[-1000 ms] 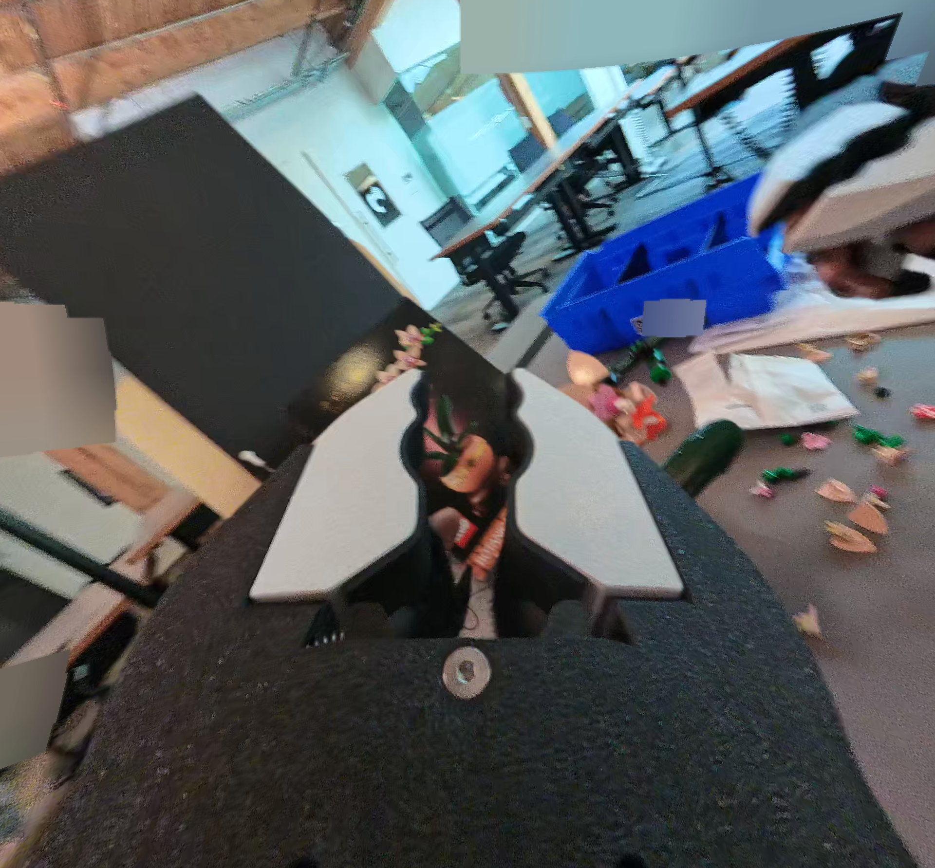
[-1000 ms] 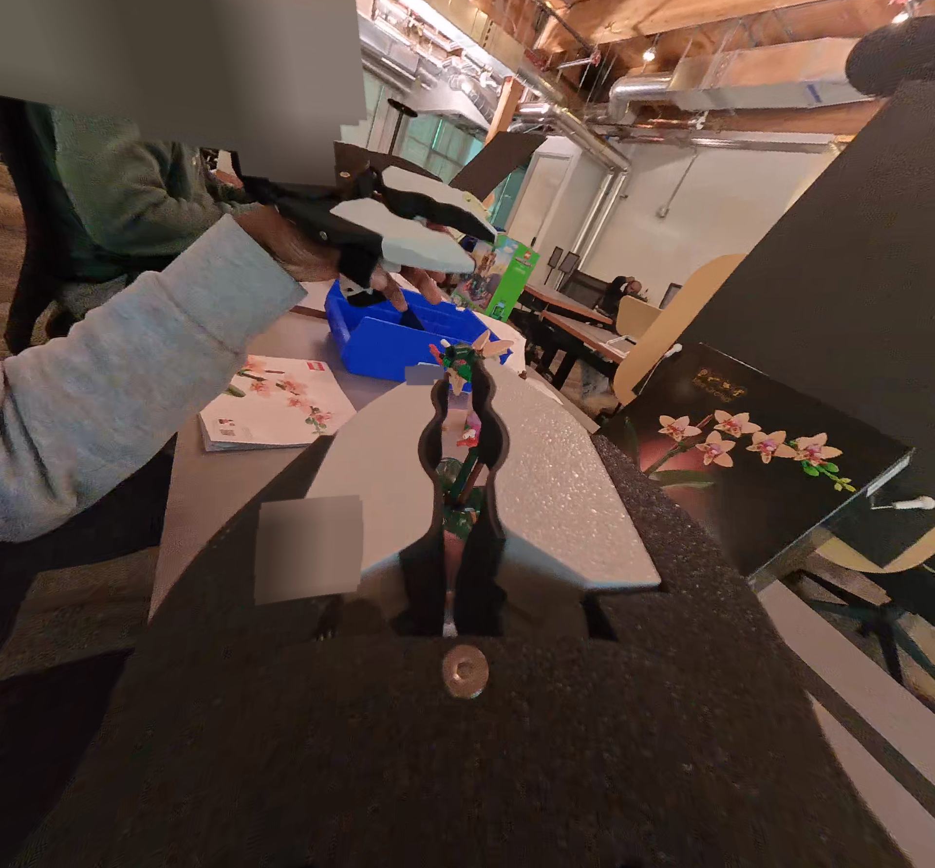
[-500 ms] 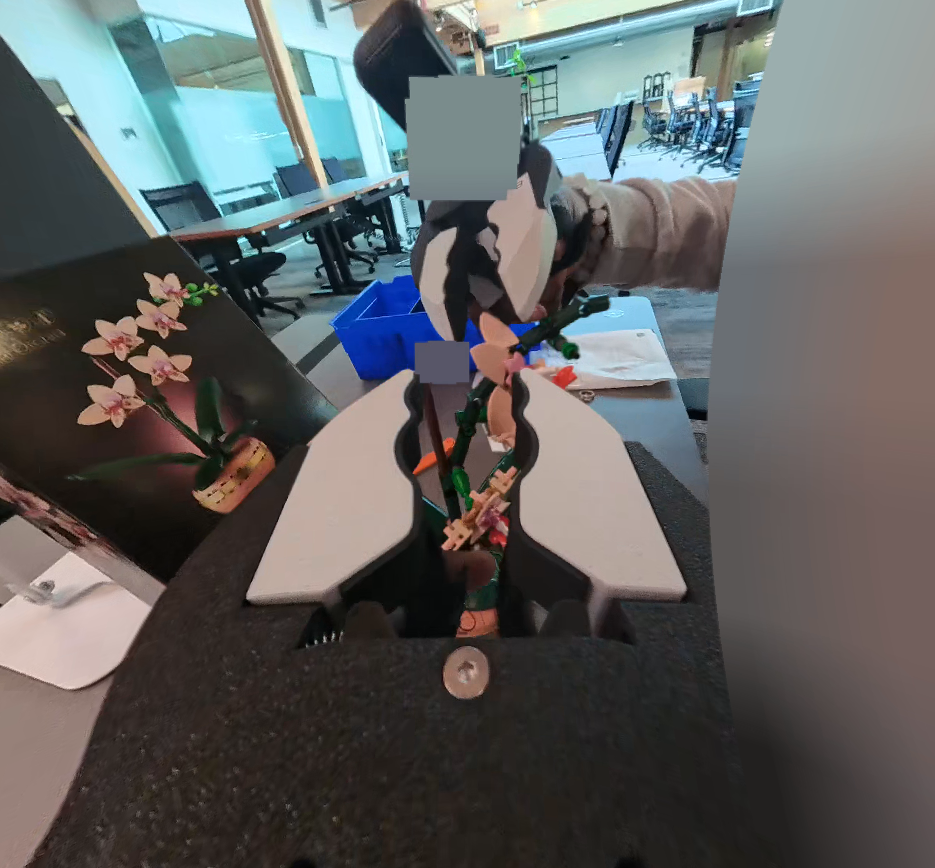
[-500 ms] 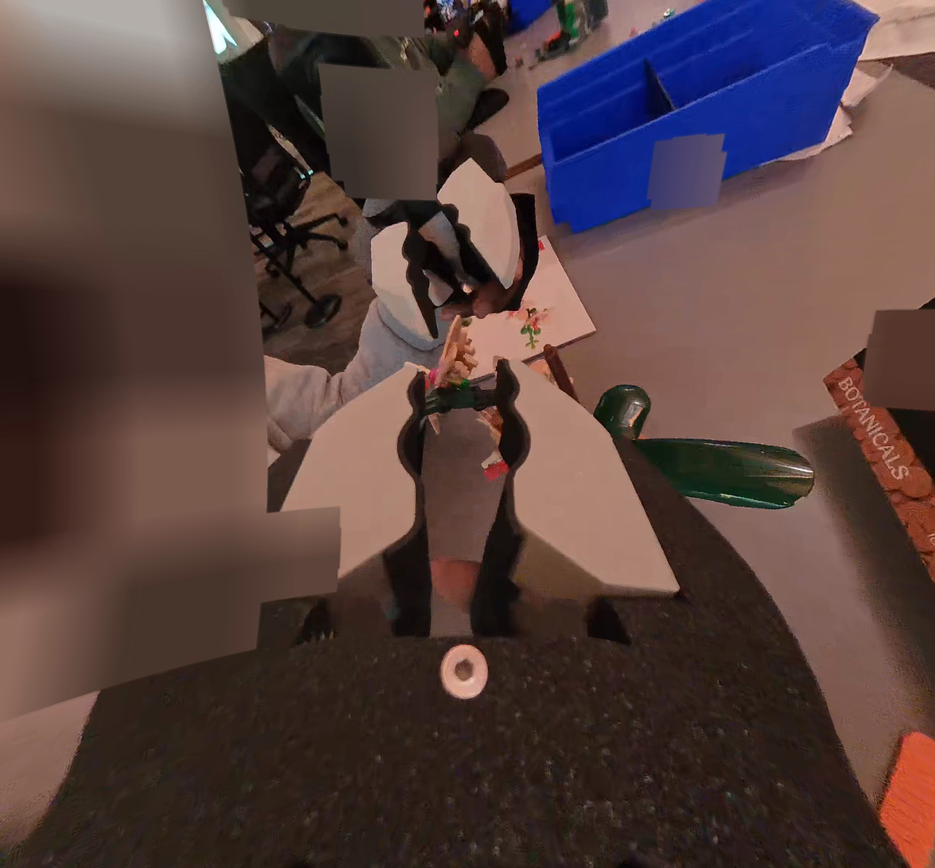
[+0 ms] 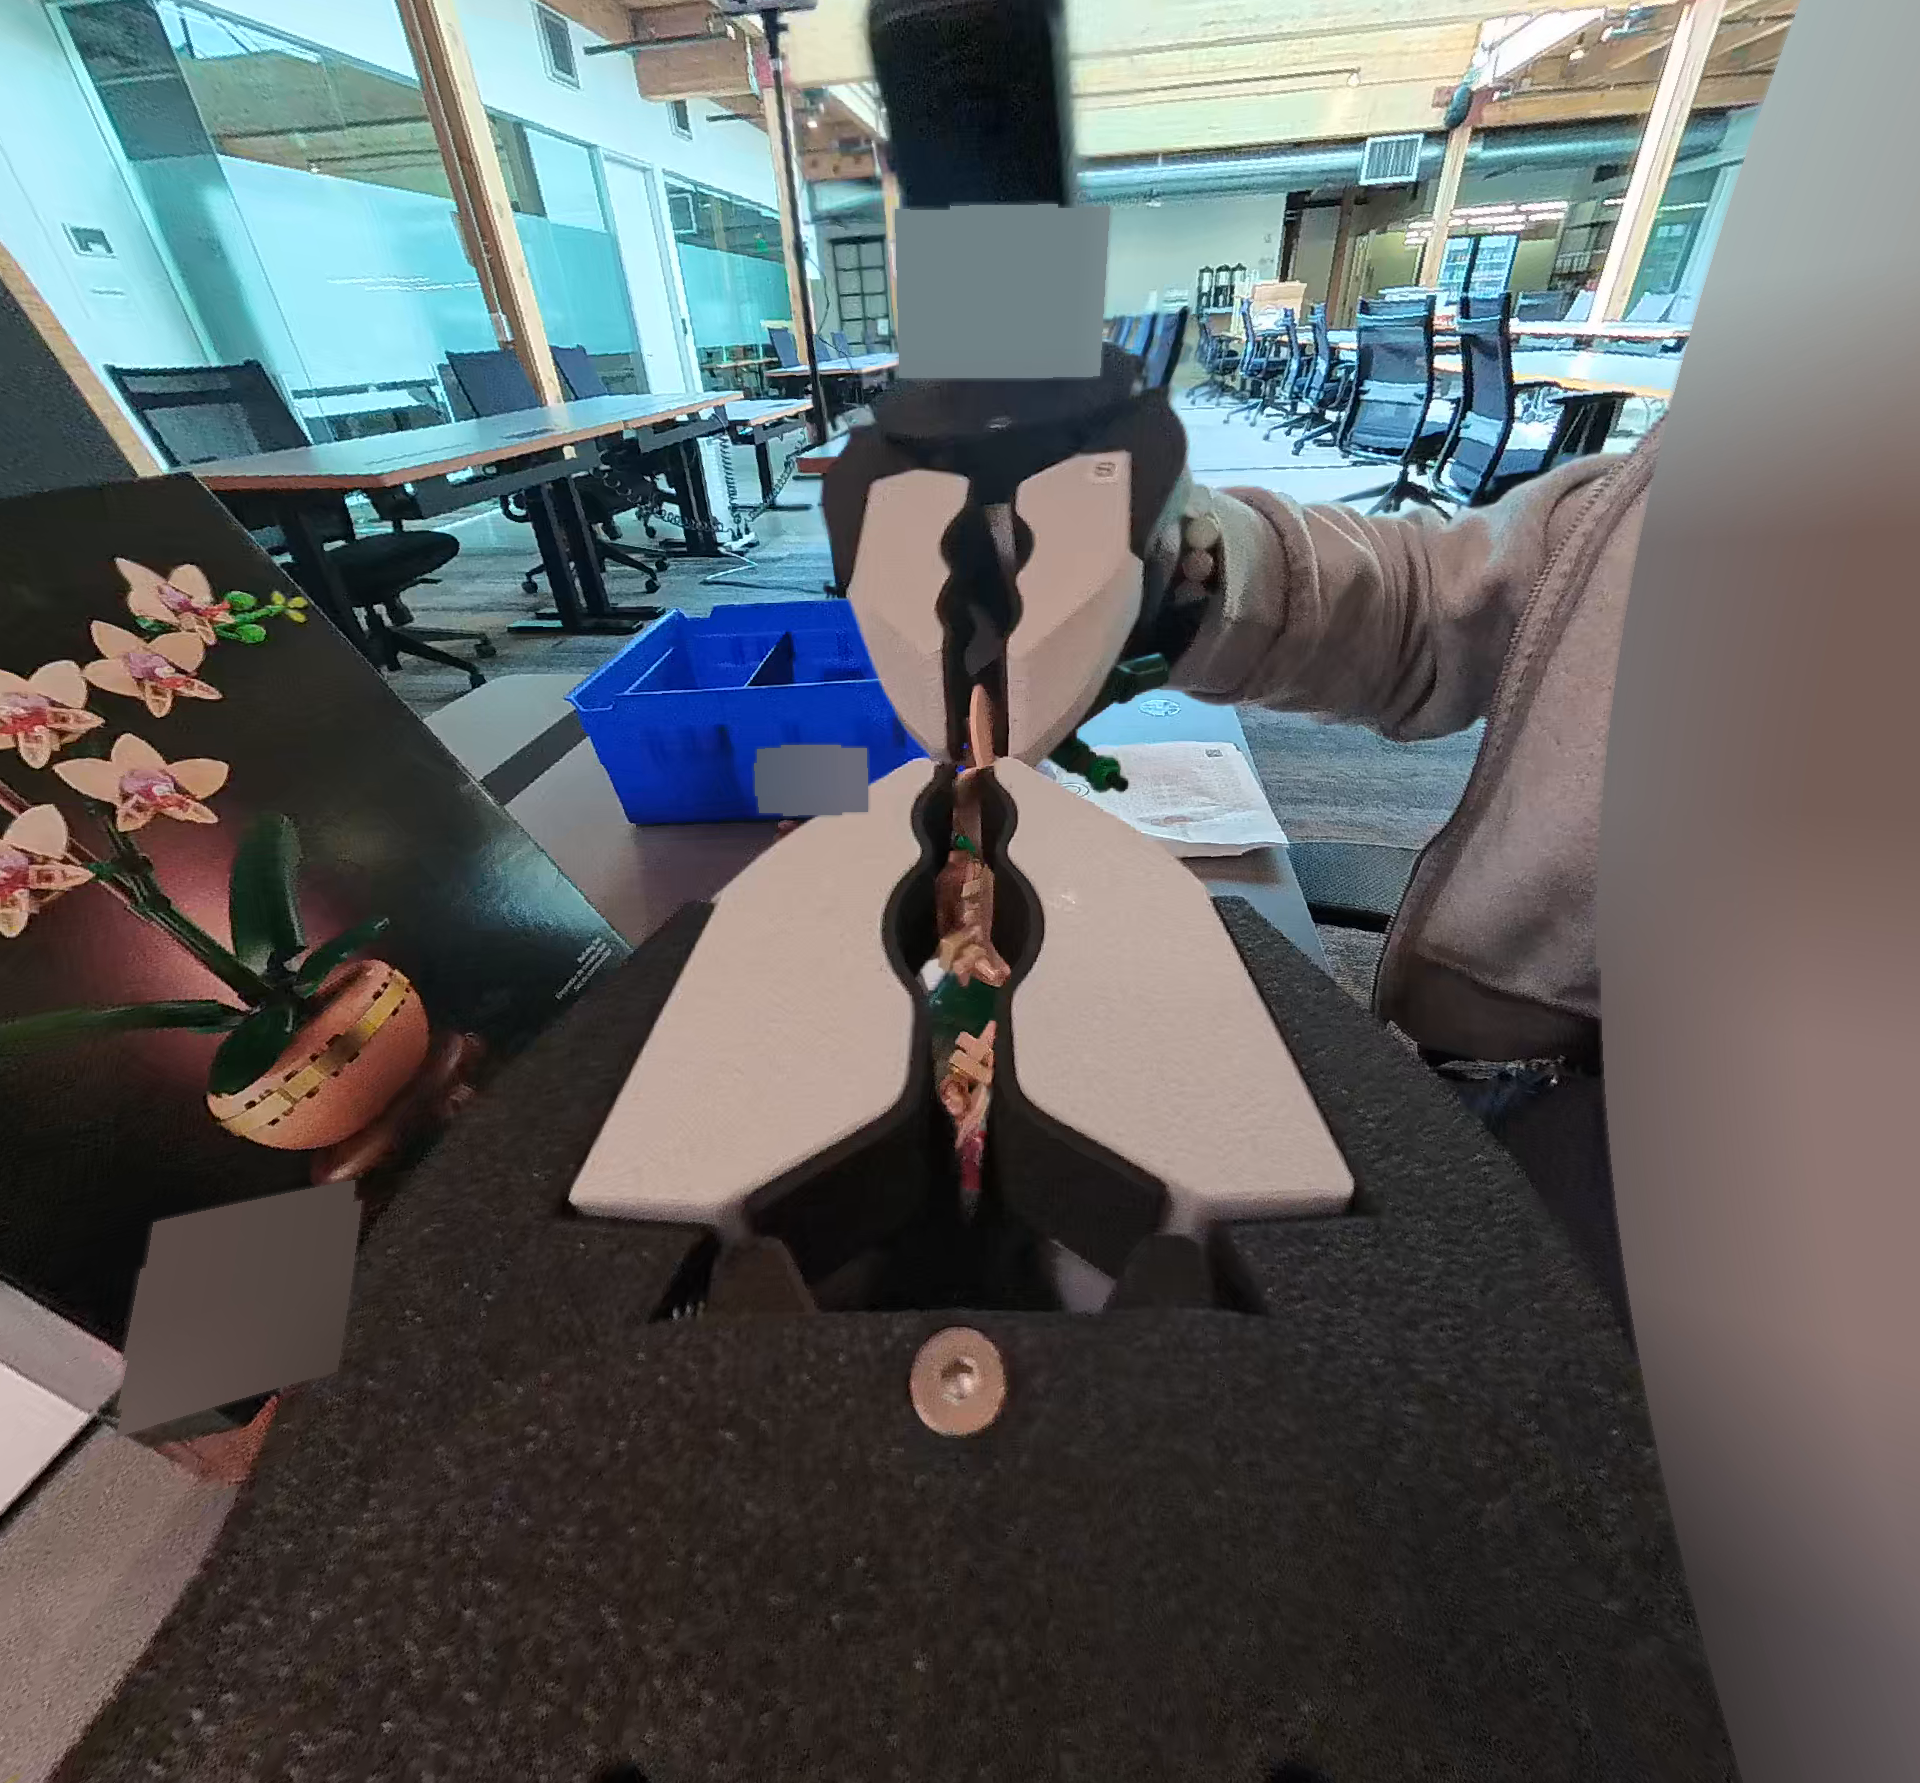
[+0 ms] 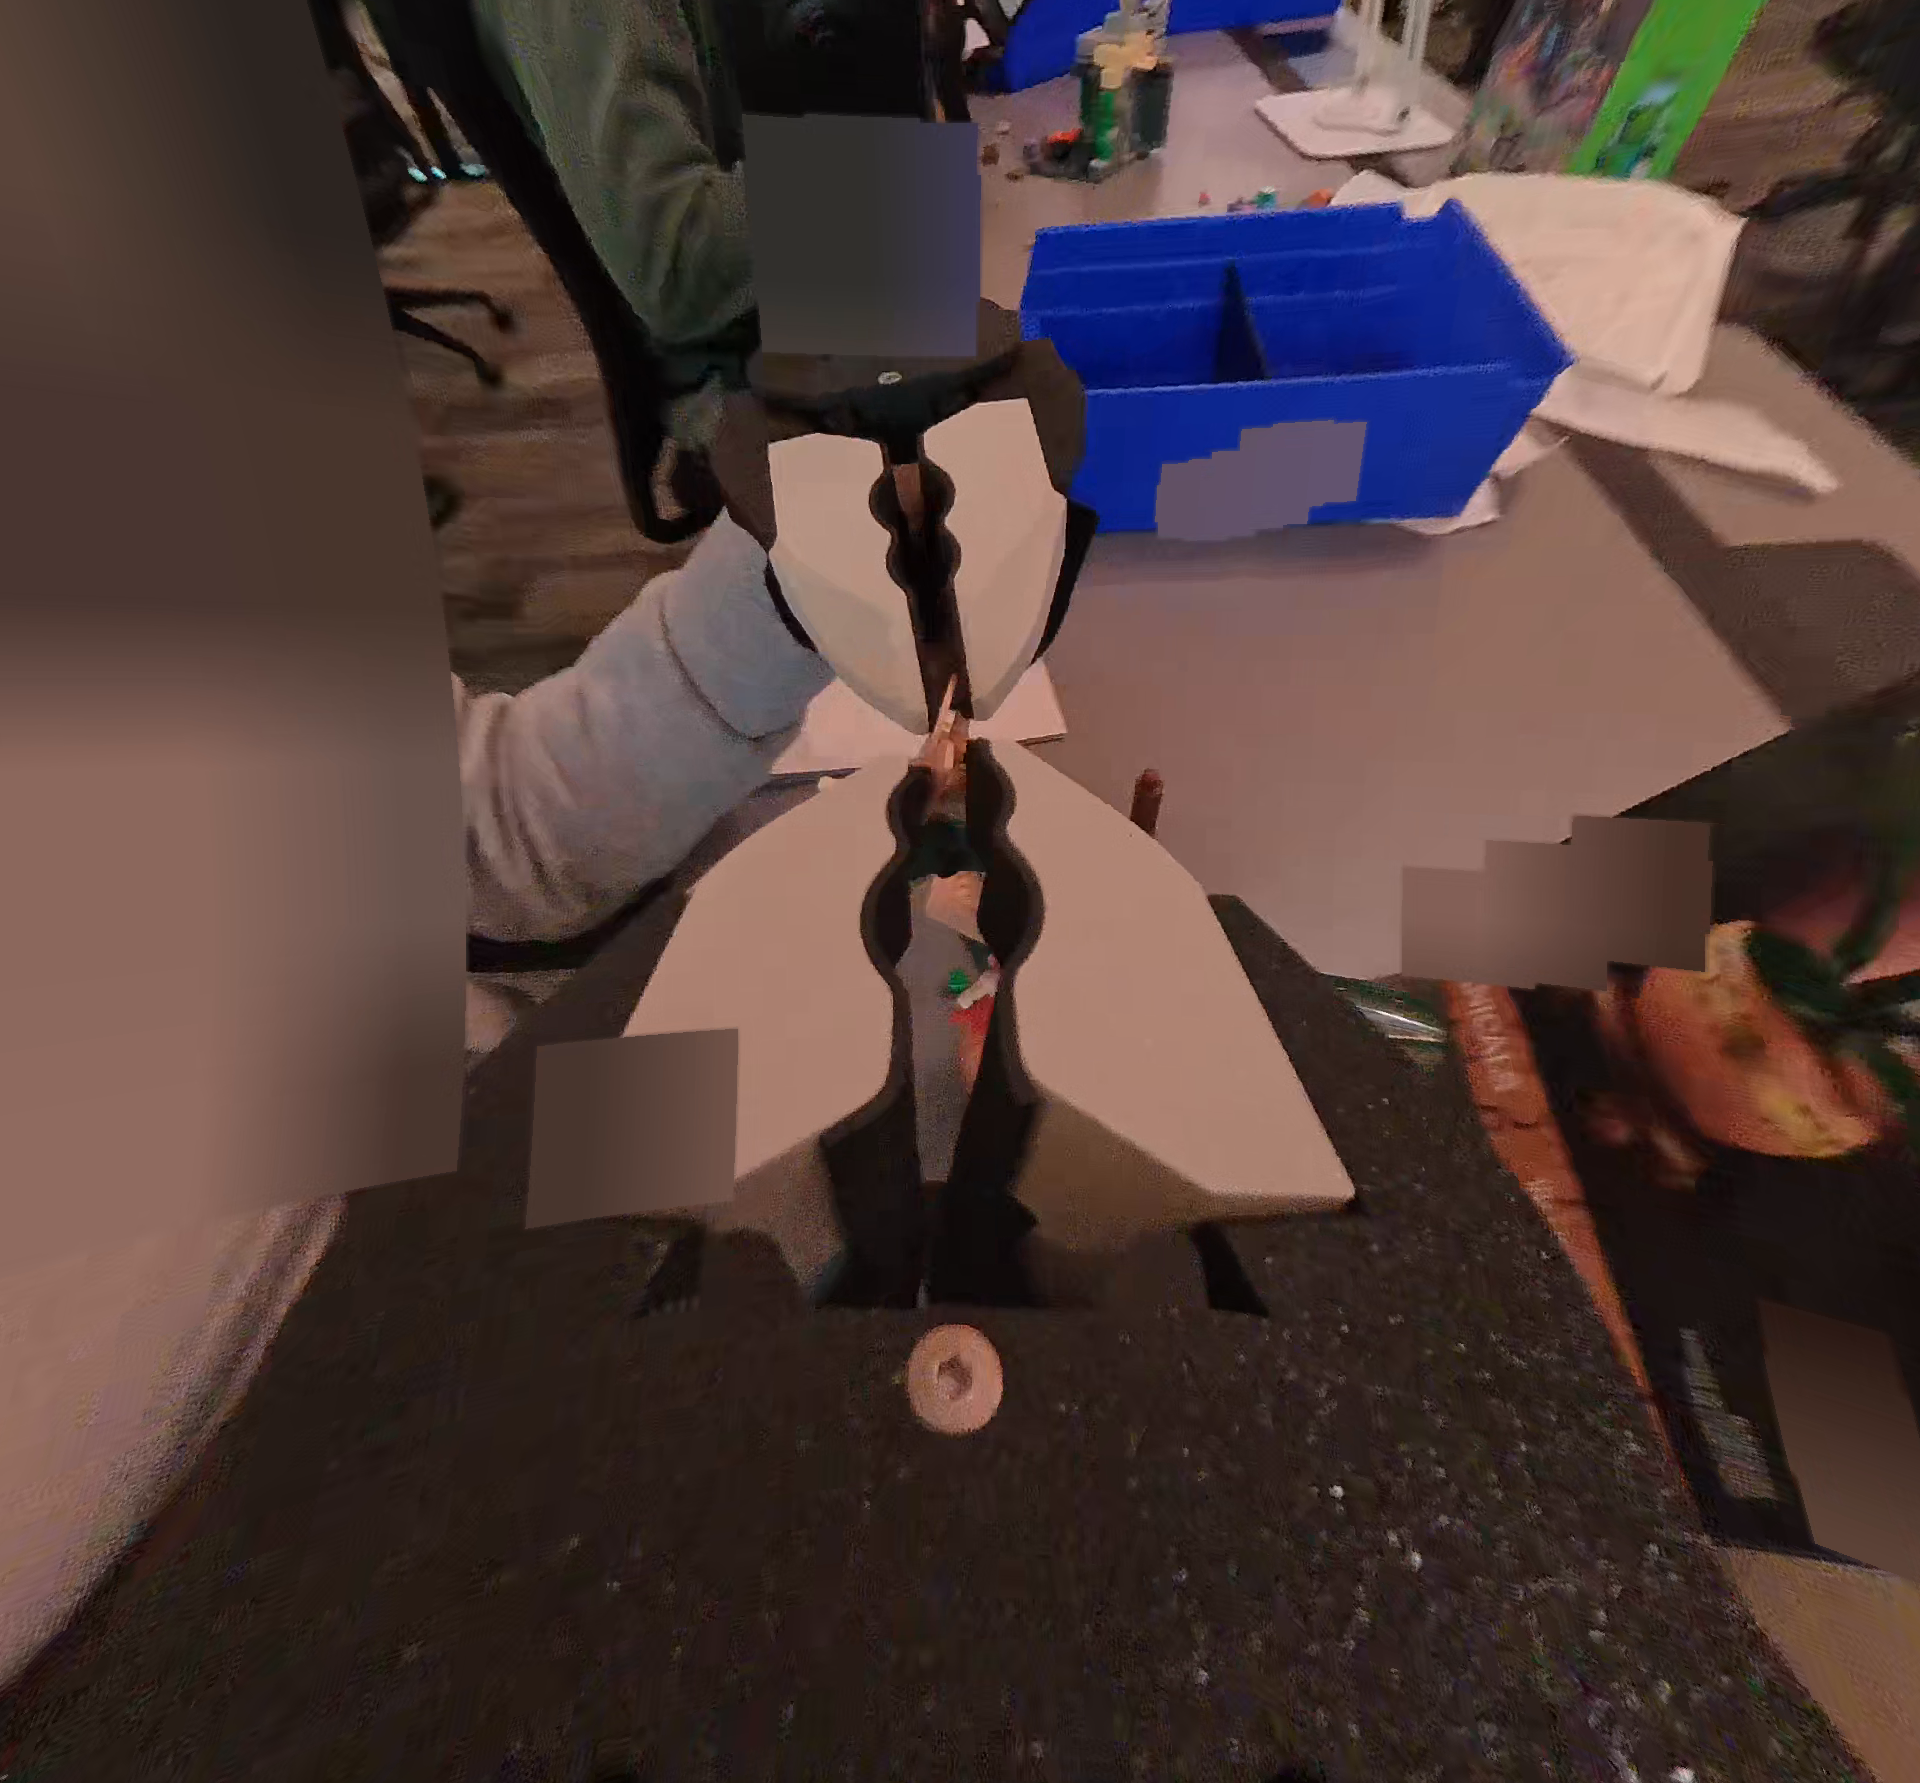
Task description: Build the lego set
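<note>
1. Left gripper (image 5: 968,777) fingers nearly together, tips pinched on a thin peach/tan lego piece; the lego orchid stem (image 5: 964,964), with green bits, peach petals and pink centres, runs down the narrow gap between its white fingers.
2. Right gripper (image 6: 948,746) faces it tip to tip, fingers nearly together, tips clamped on a peach petal piece (image 6: 943,734); a green stem bit (image 6: 940,850) shows in its gap, with small green, white and red pieces farther back.
3. In the left wrist view the right gripper (image 5: 982,746) comes down from above, tips meeting the left tips; green stem ends (image 5: 1091,762) stick out beside it.
4. In the right wrist view the left gripper (image 6: 940,710) sits opposite, held by an arm in a light grey sleeve (image 6: 623,746).
5. Assembly is held in the air over the grey table (image 6: 1351,653).
6. Blue divided bin (image 6: 1288,362) behind on the table, white paper bags (image 6: 1621,299) beside it.
7. Black orchid box (image 5: 208,850) stands to the left; instruction sheet (image 5: 1195,793) lies flat to the right of the bin.
</note>
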A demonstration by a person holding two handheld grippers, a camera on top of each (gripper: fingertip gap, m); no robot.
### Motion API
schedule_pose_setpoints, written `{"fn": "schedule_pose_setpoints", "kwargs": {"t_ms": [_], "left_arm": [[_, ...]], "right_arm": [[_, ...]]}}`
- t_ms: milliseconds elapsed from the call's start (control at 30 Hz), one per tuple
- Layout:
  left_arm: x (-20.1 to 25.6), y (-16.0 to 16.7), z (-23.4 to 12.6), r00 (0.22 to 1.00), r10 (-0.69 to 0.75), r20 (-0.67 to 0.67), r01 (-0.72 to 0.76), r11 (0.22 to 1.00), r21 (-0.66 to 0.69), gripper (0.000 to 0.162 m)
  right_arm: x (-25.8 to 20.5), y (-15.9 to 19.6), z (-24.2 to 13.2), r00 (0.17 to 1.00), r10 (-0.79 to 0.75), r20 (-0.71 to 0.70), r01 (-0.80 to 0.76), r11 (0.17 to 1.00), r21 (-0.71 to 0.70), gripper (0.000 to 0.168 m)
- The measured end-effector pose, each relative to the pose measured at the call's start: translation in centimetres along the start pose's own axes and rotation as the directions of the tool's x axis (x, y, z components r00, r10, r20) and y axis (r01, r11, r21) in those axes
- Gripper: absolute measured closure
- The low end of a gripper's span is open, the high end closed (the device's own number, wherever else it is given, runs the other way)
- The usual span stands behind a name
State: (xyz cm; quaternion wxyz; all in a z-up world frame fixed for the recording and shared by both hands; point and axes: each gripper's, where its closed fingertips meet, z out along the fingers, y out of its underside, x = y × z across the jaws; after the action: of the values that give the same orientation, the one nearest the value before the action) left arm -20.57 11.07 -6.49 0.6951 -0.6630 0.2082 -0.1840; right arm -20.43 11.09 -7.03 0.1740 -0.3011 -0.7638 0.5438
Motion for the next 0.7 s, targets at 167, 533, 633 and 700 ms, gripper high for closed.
{"fn": "schedule_pose_setpoints", "kwargs": {"t_ms": [167,533,633,700], "left_arm": [[0.3,0.4,0.4,1.0,0.009,-0.006,-0.009,0.999,-0.032,0.159],[0.0,0.4,0.6,0.999,0.016,0.047,-0.013,0.997,-0.076,0.16],[0.3,0.3,-0.3,0.996,0.08,0.029,-0.078,0.994,-0.079,0.161],[0.1,-0.1,-0.8,0.993,0.097,0.063,-0.092,0.993,-0.071,0.162]], "right_arm": [[-0.1,0.3,-0.5,0.903,-0.387,-0.187,0.371,0.921,-0.116,0.161],[0.2,0.4,-1.0,0.847,-0.522,-0.102,0.501,0.847,-0.179,0.161],[1.3,-0.6,-1.6,0.926,-0.339,-0.164,0.321,0.938,-0.127,0.163],[2.1,-0.7,-2.3,0.94,-0.292,-0.175,0.278,0.955,-0.104,0.163]]}}
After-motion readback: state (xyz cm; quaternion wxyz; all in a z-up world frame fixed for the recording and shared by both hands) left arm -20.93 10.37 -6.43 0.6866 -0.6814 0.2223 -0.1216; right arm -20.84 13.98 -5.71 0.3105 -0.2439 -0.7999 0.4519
